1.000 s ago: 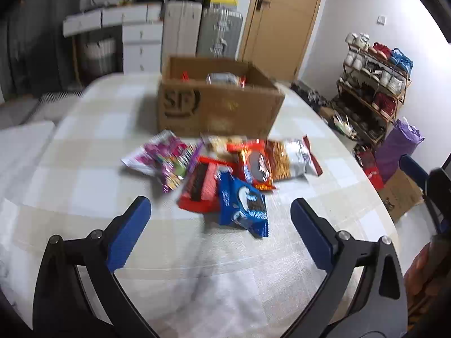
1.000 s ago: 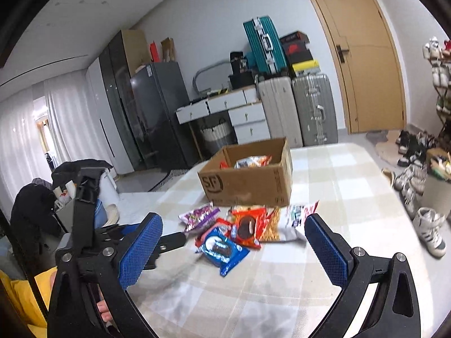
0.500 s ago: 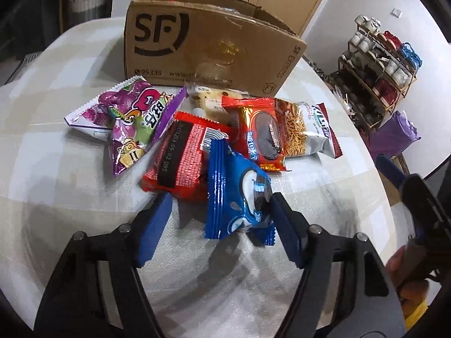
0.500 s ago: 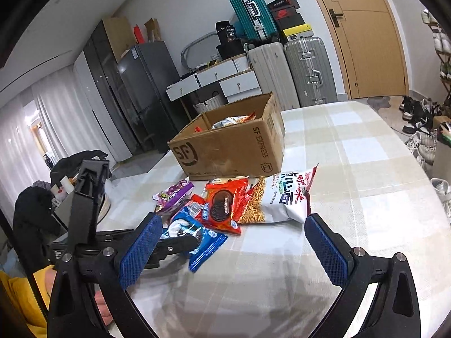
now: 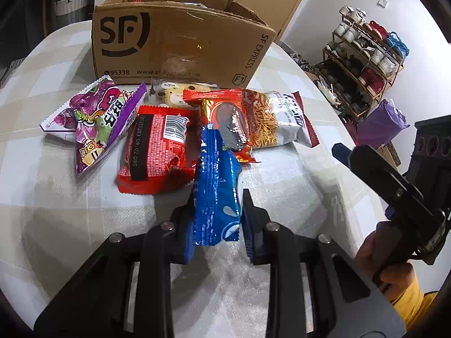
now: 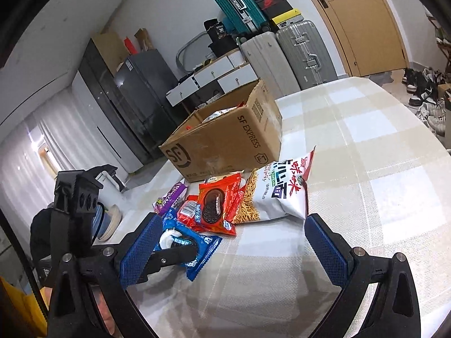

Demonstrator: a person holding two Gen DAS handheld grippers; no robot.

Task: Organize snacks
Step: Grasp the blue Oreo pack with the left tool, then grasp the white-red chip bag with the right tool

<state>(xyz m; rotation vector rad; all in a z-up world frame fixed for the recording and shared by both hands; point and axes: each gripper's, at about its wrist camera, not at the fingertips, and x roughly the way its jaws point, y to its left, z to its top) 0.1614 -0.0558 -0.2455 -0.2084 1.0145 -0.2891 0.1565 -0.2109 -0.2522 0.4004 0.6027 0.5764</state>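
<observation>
A cardboard box [image 5: 180, 39] marked SF stands on the checked table [image 5: 50, 202] and serves as the landmark. In the left wrist view, a purple packet [image 5: 95, 118] lies in front of the box's left corner, tilted. To its right, in front of the box, a red packet [image 5: 155, 155] is laid with its barcode side up. A pale yellow packet [image 5: 180, 93] is seen just against the box's front wall, partly covered. An orange cookie packet [image 5: 225, 121] is placed in front of the box's right half, and a noodle bag [image 5: 276, 121] lies beyond the box's right corner, touching the orange one.

The blue cookie packet [image 5: 217, 194] is found nearest the camera, farthest from the box, and is turned on edge. The left gripper [image 5: 218, 211] is clamped on it, with both pads pressed against its sides.

In the right wrist view, the right gripper [image 6: 234, 242] is held in front of the box, over the table, with its jaws wide apart and nothing between them. The blue packet [image 6: 194, 250] is seen behind its left finger [image 6: 141, 250]. Snacks are seen inside the box, but cannot be identified.
</observation>
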